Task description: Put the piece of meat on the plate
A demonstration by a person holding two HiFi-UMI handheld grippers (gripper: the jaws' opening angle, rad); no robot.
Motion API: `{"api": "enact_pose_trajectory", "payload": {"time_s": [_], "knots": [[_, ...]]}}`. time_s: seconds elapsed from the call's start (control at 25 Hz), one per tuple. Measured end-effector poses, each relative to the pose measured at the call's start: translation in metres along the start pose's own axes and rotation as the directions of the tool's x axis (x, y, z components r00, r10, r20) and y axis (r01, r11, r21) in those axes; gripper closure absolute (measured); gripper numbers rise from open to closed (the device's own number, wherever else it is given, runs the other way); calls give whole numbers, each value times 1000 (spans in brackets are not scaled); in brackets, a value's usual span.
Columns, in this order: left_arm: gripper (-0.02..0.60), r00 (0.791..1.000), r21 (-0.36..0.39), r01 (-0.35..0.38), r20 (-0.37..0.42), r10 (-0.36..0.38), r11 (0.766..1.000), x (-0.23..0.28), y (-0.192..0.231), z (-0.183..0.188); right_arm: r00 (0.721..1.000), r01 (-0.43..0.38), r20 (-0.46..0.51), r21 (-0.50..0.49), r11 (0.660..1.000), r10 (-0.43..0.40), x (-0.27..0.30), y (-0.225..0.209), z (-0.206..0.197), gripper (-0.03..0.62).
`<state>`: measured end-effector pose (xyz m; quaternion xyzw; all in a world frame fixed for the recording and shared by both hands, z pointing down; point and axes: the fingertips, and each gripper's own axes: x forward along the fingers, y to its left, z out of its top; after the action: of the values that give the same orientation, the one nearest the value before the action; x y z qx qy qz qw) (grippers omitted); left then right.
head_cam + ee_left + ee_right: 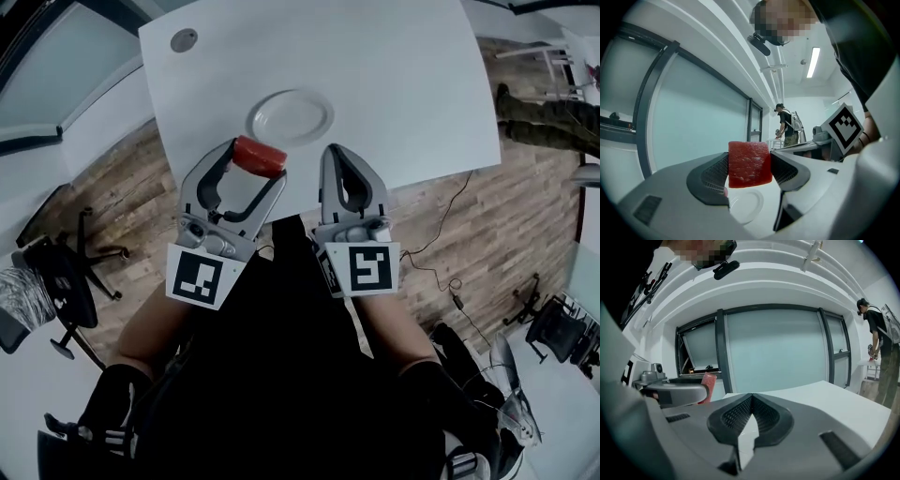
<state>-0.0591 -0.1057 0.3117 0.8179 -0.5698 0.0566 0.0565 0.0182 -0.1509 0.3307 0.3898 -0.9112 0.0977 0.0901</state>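
Note:
A red block of meat [259, 156] is clamped between the jaws of my left gripper [255, 159], held in the air just short of the white plate [291, 116] on the white table [394, 75]. In the left gripper view the meat [749, 163] fills the gap between both pads, with the plate [746, 206] below and beyond it. My right gripper [338, 161] hangs beside it at the table's near edge, its jaws shut with nothing between them [751, 401]. The meat [708, 385] also shows at the left of the right gripper view.
A small round grey disc [184, 39] lies on the table's far left corner. Office chairs [56, 272] stand on the wooden floor at left, and cables [441, 272] trail at right. A person [881, 352] stands by another table far off.

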Motion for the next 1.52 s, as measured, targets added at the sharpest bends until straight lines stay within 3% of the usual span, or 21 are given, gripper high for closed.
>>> {"api": "enact_pose_trajectory", "payload": {"time_s": [0.44,0.88,1.08,1.32,1.52], "knots": [[301,998,-49,3,-61,-6,999,27,13,-41,998,9,-65,24,1000,-7,29,-11,-40,591],[301,992,-31,33,-118,-37,999,31,7,-80,995,21,-96,47,999,-16,31,-5,-75,591],[301,979,-34,70,-189,-75,997,66,20,-116,989,49,-145,85,995,-36,56,-29,-106,591],[301,948,4,174,-270,-167,985,82,9,-140,982,89,-175,120,989,-67,61,-36,-128,591],[301,926,17,194,-333,-178,981,103,7,-152,978,108,-192,150,983,-78,65,-48,-138,591]]}}
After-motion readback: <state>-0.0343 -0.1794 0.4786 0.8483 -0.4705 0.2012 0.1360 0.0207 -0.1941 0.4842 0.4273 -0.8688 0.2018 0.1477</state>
